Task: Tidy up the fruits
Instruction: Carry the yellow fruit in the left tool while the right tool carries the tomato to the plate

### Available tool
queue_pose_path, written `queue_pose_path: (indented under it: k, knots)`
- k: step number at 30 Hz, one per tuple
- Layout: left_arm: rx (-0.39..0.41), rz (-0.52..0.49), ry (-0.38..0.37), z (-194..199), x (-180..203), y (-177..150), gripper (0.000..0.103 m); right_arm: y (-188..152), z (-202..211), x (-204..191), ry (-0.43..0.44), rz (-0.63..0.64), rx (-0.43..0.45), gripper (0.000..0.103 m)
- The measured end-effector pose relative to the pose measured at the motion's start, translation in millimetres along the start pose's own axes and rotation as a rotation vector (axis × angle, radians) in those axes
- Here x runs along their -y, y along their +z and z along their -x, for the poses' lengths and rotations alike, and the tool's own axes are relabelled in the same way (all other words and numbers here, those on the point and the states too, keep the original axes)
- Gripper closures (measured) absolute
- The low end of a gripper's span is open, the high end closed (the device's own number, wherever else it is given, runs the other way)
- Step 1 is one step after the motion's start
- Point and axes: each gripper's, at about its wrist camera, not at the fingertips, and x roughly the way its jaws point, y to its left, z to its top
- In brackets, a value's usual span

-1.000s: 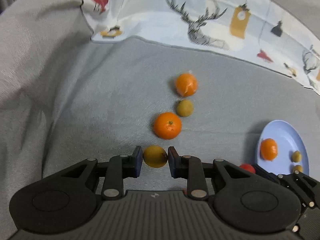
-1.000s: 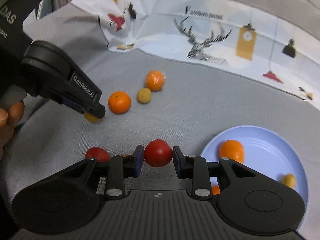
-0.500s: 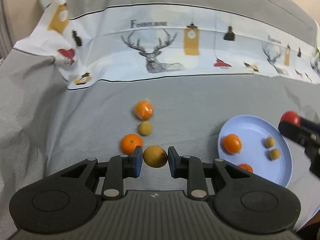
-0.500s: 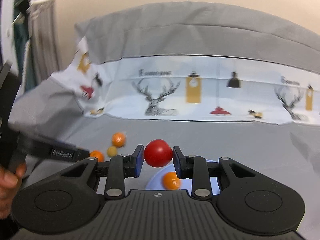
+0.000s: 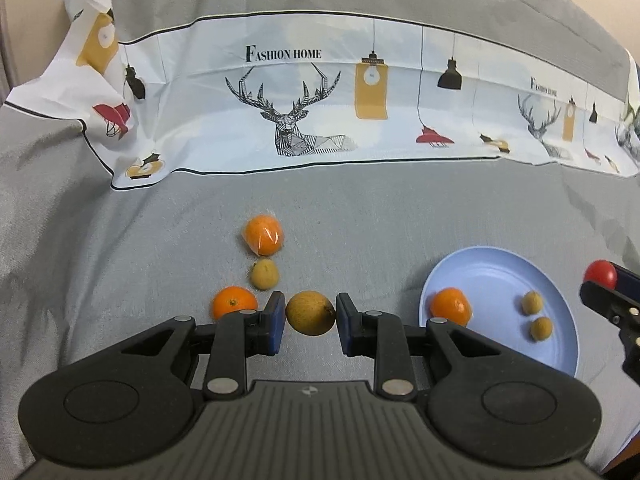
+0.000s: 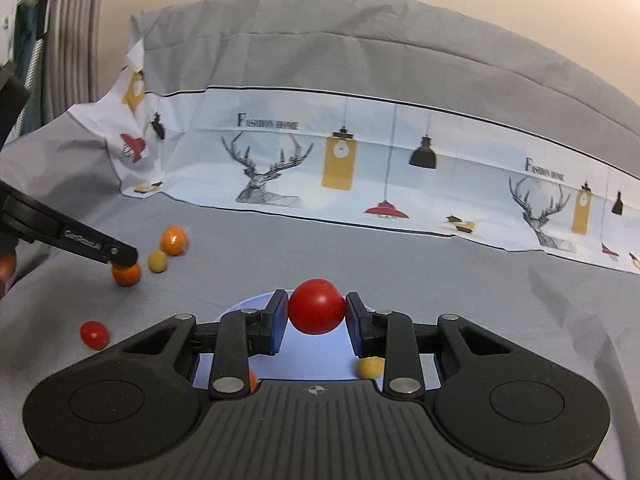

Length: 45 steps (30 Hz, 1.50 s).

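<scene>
**Both grippers hold fruit over grey cloth**

Above the grey fabric surface (image 5: 400, 208), the left gripper (image 5: 311, 316) is clamped on a small yellow-brown round fruit (image 5: 310, 313). R gripper (image 6: 316, 315) grips a glossy red tomato (image 6: 317, 311) over the pale-blue round plate (image 5: 488, 276), which holds an orange mandarin (image 5: 449, 305) & two small tan fruits (image 5: 532, 302). Loose on cloth: two more mandarins (image 5: 234, 302), one tan fruit, a second red tomato (image 6: 94, 334).
</scene>
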Motion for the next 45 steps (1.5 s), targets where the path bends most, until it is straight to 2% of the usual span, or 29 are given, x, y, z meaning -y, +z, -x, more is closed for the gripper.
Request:
queue_pose_path:
  k: [4,10,20,24,26,30,33,35,39,42,45]
  knots:
    - [0.026,-0.044,-0.011,2.5,10.9,-1.3,0.073,0.2,-1.3,13.2,-0.01,-0.061,0.0,0.07]
    - [0.083,-0.206,-0.021,7.0,41.4,-10.0,0.073,-1.9,-7.2,18.1,-0.029,-0.088,-0.025,0.07]
    - [0.065,-0.142,-0.113,2.8,52.9,-13.4,0.073,-2.8,-15.7,17.4,-0.034,-0.092,-0.062,0.07]
    - [0.069,-0.153,-0.165,1.7,68.3,-15.7,0.073,-2.4,-14.7,18.4,-0.042,-0.109,-0.056,0.07]
    - [0.062,-0.195,-0.189,1.9,75.9,-17.3,0.073,-2.0,-12.8,20.0,-0.051,-0.118,-0.046,0.07]
    - [0.071,-0.217,-0.249,3.3,86.0,-18.9,0.073,-2.9,-11.1,33.9,-0.071,-0.19,-0.036,0.07]
    - [0.035,-0.233,-0.31,0.5,91.7,-22.6,0.073,-6.4,-12.5,50.8,-0.084,-0.285,-0.049,0.07]
    - [-0.012,-0.272,-0.354,-2.9,99.0,-27.9,0.073,-9.9,-15.1,59.7,-0.084,-0.341,-0.069,0.07]
    - [-0.015,-0.418,-0.371,-0.6,120.2,-44.5,0.073,-17.2,-24.0,66.6,-0.058,-0.406,-0.125,0.07]
    - [-0.015,-0.483,-0.368,-2.2,129.4,-54.1,0.073,-18.2,-28.3,61.2,-0.051,-0.384,-0.15,0.07]
    - [-0.017,-0.505,-0.361,-4.8,131.8,-57.5,0.073,-16.8,-30.3,55.4,-0.034,-0.353,-0.159,0.07]
